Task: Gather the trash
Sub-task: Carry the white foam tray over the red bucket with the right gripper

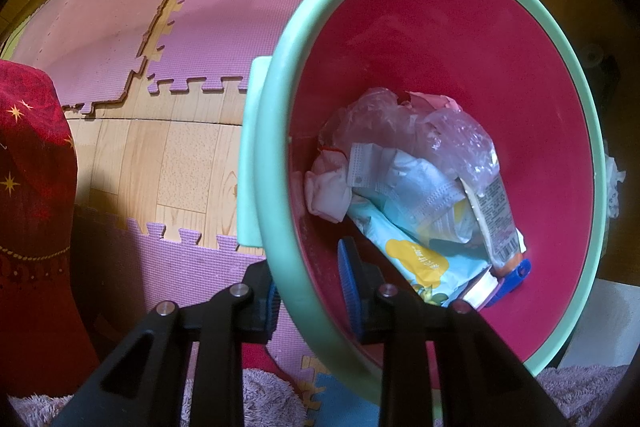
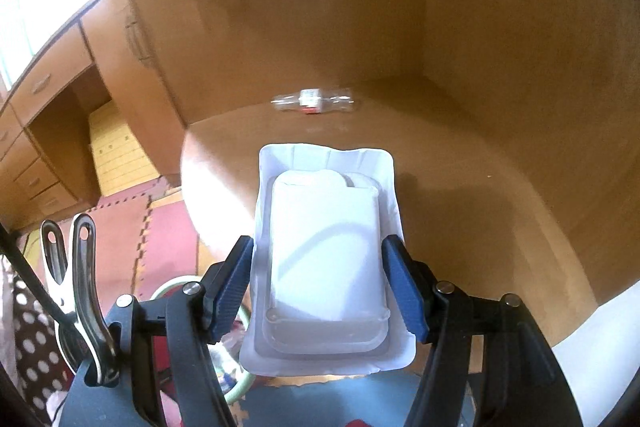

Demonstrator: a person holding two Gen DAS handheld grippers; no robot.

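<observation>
In the left wrist view my left gripper [image 1: 310,285] is shut on the mint-green rim [image 1: 280,131] of a red basin, one blue pad outside and one inside. The basin holds trash: a crumpled clear plastic bag [image 1: 416,125], a face mask [image 1: 412,187], a light-blue wipes pack [image 1: 416,259] and a tube with a blue cap [image 1: 502,223]. In the right wrist view my right gripper [image 2: 318,291] is shut on a white plastic blister package [image 2: 326,255], gripped by its long sides above a brown tabletop. A clear plastic bottle [image 2: 312,101] lies on that table, far from the gripper.
Pink and purple foam puzzle mats [image 1: 224,23] cover a wood-pattern floor. A red cloth with gold stars [image 1: 32,163] hangs at the left. Wooden drawers and cabinets [image 2: 60,99] stand left of the brown table [image 2: 500,187]. A metal clamp [image 2: 76,291] sits by the right gripper.
</observation>
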